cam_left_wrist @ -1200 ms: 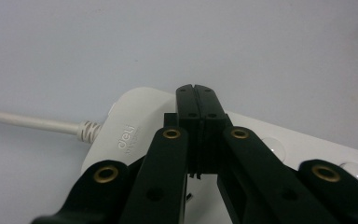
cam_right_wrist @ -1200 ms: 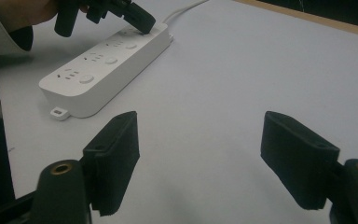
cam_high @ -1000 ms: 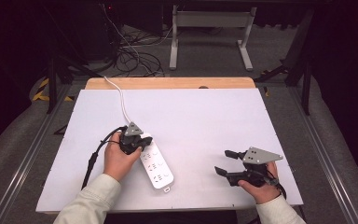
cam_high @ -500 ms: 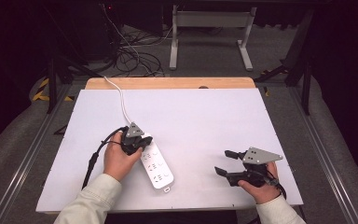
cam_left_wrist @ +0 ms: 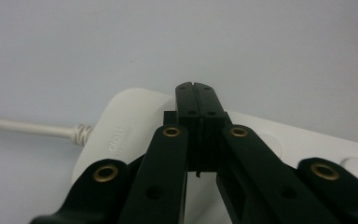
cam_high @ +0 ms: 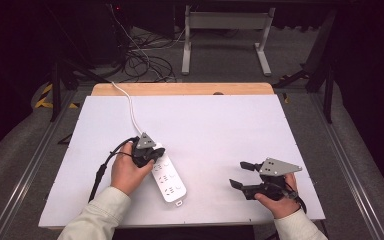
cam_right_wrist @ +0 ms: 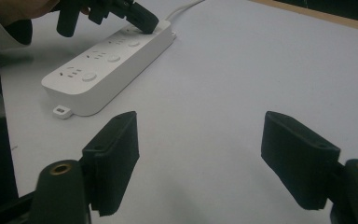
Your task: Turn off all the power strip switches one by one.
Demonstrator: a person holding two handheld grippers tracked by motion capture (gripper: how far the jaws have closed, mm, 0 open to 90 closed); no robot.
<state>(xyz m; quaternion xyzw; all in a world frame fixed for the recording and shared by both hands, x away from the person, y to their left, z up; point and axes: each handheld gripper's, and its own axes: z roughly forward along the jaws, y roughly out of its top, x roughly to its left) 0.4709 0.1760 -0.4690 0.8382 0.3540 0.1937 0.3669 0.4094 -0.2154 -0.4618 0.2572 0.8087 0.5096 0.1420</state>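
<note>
Two grippers over a white bench (cam_high: 220, 125), one per hand. Left gripper (cam_high: 152, 154) down on the far end of a white power strip (cam_high: 167, 177), fingers (cam_left_wrist: 196, 100) pressed flat together with nothing between them, tips resting on the strip's top right by where the white cord (cam_high: 130, 112) goes in. Same thing seen from the right gripper view: dark tip (cam_right_wrist: 144, 21) planted on the strip (cam_right_wrist: 107, 60) at its cord end. Strip lying flat near the left-centre of the bench, angled, cord end far and left, small tab end near. Three round buttons and three socket groups along its top. Cord running off toward the far edge, over the wooden strip (cam_high: 180, 89) at the back. Left hand (cam_high: 127, 172) wrapped round the gripper body, pale sleeve (cam_high: 97, 215) coming in from the near edge. Right gripper (cam_high: 242, 175) well apart on the right side, near the front edge, held level just above the bench, fingers (cam_right_wrist: 114, 158) spread wide, pinching nothing, pointing left toward the strip.
</note>
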